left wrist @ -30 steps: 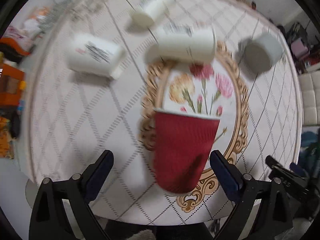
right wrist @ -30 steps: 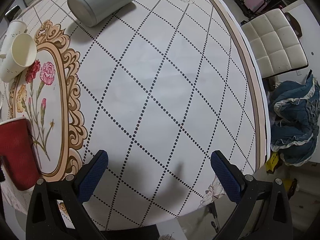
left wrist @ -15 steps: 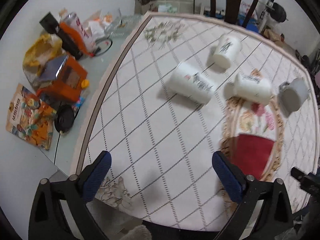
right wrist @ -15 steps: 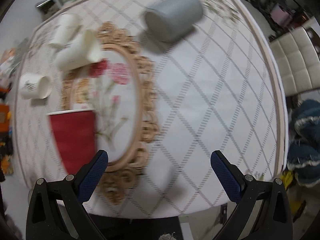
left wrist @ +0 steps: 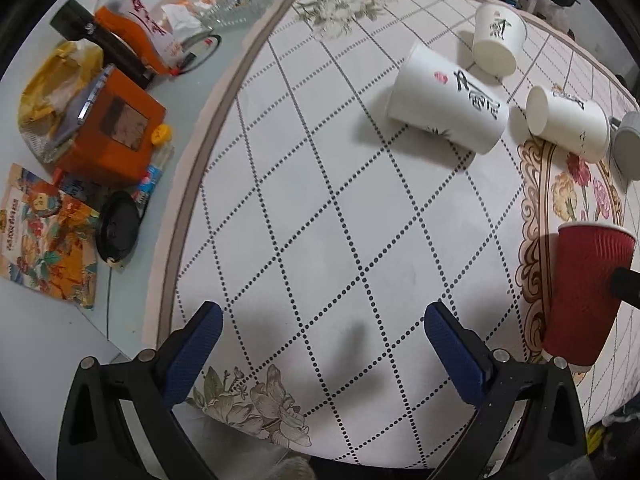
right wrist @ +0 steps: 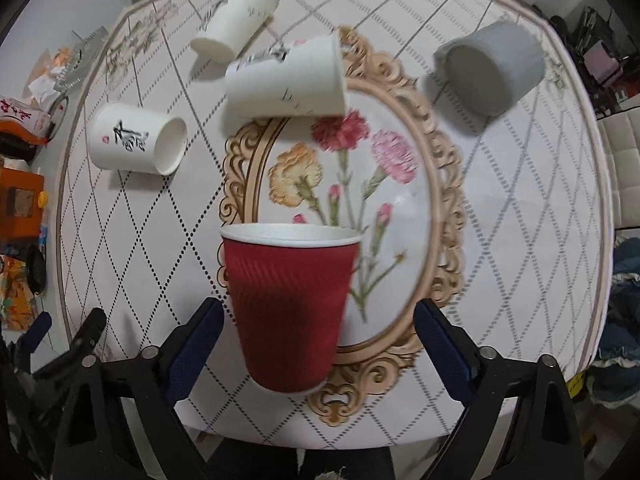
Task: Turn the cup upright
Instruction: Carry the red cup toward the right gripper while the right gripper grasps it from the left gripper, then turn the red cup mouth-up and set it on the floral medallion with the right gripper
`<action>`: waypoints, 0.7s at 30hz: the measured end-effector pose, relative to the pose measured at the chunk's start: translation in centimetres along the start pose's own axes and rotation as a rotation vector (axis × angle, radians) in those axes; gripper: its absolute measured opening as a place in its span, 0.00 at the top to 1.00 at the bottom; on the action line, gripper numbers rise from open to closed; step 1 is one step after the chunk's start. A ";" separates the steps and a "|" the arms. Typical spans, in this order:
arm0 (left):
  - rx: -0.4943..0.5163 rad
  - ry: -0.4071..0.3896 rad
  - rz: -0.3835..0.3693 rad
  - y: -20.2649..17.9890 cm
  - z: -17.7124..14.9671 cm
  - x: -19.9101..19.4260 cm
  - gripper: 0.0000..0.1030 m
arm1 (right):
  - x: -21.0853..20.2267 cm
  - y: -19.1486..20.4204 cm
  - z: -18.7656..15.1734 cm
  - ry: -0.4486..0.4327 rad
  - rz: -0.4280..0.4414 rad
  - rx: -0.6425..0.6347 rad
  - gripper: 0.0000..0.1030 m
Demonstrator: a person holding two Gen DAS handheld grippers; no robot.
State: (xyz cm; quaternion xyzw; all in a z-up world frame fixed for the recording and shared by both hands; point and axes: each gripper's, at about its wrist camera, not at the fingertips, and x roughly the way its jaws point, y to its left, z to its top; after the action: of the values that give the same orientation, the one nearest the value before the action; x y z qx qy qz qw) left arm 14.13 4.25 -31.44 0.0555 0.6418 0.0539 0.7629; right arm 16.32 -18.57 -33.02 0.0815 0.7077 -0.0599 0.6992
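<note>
A red ribbed paper cup (right wrist: 290,304) stands upright on the flowered tablecloth (right wrist: 520,216), just in front of my open, empty right gripper (right wrist: 318,344); it also shows at the right edge of the left wrist view (left wrist: 586,292). Three white paper cups lie on their sides: one with black script (right wrist: 138,145) (left wrist: 446,98), one in the middle (right wrist: 286,80) (left wrist: 568,122), one farther back (right wrist: 236,16) (left wrist: 498,38). A grey cup (right wrist: 492,68) lies on its side at the right. My left gripper (left wrist: 320,354) is open and empty over bare cloth.
Left of the table (left wrist: 224,112), a lower surface holds an orange box (left wrist: 112,140), a yellow bag (left wrist: 52,76), a black round object (left wrist: 118,232) and printed packets (left wrist: 48,240). A white padded chair (right wrist: 624,172) and blue clothing (right wrist: 620,320) are to the right.
The left gripper has swung left and drawn back from the red cup, now at its view's right edge. The right gripper has turned left to face the red cup, now centred between its fingers.
</note>
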 end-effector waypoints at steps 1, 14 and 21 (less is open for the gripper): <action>0.004 0.004 -0.002 -0.1 0.0 0.1 0.00 | 0.6 0.1 0.1 0.021 0.004 0.004 0.13; 0.067 0.111 -0.031 -1.7 0.1 1.8 0.00 | 3.0 -0.7 -0.5 0.074 0.121 0.091 0.28; 0.058 0.206 -0.076 -2.9 0.0 3.7 0.00 | -0.2 -1.8 -0.7 -0.145 0.124 0.102 0.28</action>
State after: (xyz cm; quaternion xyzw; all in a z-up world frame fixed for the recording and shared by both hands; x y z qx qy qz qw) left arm 14.82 1.94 -35.50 0.0474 0.7196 0.0119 0.6926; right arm 15.27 -20.16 -32.87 0.1563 0.6450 -0.0583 0.7458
